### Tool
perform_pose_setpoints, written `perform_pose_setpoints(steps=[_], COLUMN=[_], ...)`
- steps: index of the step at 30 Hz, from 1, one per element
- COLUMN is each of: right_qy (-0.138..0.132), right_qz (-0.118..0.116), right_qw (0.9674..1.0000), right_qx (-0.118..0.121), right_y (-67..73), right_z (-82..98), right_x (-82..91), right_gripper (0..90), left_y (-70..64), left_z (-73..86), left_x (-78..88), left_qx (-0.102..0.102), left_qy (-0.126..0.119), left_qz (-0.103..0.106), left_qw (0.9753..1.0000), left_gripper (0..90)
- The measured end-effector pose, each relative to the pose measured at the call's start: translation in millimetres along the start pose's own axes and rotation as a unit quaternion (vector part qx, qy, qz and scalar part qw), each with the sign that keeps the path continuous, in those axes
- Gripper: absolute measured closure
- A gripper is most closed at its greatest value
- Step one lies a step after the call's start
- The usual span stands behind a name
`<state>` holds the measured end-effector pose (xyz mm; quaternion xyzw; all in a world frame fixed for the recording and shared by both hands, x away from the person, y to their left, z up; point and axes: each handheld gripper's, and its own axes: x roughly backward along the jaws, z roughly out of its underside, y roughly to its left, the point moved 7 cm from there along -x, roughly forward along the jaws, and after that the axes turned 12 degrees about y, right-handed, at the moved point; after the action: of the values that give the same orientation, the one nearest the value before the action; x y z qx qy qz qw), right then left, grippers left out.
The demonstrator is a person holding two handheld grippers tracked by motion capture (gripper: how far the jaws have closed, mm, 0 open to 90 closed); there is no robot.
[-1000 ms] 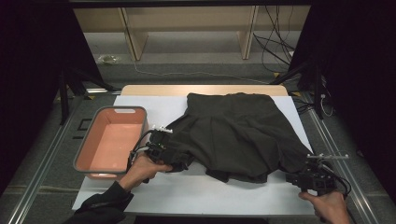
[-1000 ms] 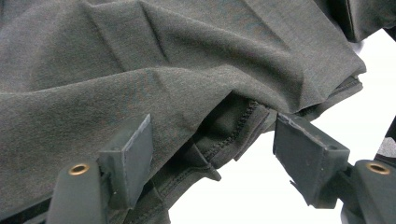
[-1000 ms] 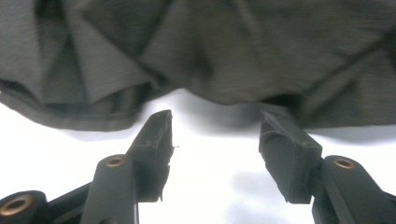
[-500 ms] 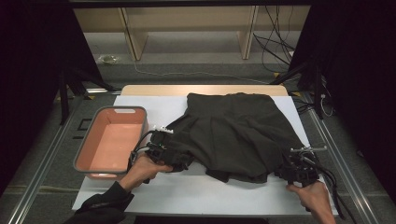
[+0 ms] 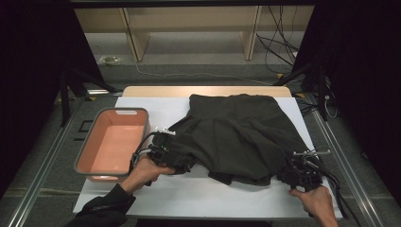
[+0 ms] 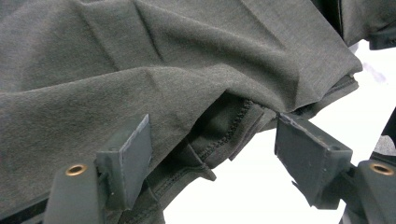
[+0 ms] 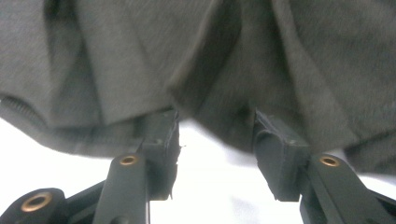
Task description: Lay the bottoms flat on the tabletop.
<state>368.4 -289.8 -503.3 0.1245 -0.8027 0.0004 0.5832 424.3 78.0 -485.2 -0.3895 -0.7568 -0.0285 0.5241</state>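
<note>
Right claw [image 5: 294, 171] closing in at garment [image 5: 241, 135] hem.

Ahead of the left gripper [image 6: 212, 154] fingers, folded dark garment [image 5: 241, 135] blocks the way, a stitched hem lying in the gap between them; bare white table [image 5: 208, 196] lies open to their right. Off to that hand's side, the pink tub [image 5: 113, 144] walls things in. At the right gripper [image 7: 215, 144] fingertips, cloth drapes over both pads, white surface free beneath.

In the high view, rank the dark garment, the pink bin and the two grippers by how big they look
1. Dark garment, clearly largest.
2. Pink bin.
3. Left gripper and right gripper: they look alike, so no ranking between them.
</note>
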Motion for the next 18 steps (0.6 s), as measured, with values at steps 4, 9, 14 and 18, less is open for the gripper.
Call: perform_pose_setpoints(steps=[4, 9, 14, 18], right_qy=[-0.007, -0.034, -0.058, -0.065], right_qz=[0.016, 0.041, 0.057, 0.069], right_qw=[0.9998, 0.9986, 0.9964, 0.9951], right_qx=[0.004, -0.005, -0.022, -0.031], right_y=[-4.4, -22.0, -42.1, -51.4], right_z=[-13.9, -39.4, -65.3, -77.3], right_x=[-3.6, -2.3, 0.3, -0.6], right_gripper=[74.4, 86.7, 86.9, 87.0], left_y=[0.5, 0.3, 1.0, 1.4], left_z=[-0.1, -0.2, -0.2, 0.2], left_x=[-0.7, -1.3, -0.6, -0.7], left_qx=[0.001, 0.001, 0.002, 0.000], left_qy=[0.000, 0.000, 0.001, 0.003], left_qz=[0.000, 0.001, 0.002, 0.002], left_qw=[1.0000, 1.0000, 1.0000, 1.0000], left_gripper=[26.9, 26.9, 27.0, 26.9])
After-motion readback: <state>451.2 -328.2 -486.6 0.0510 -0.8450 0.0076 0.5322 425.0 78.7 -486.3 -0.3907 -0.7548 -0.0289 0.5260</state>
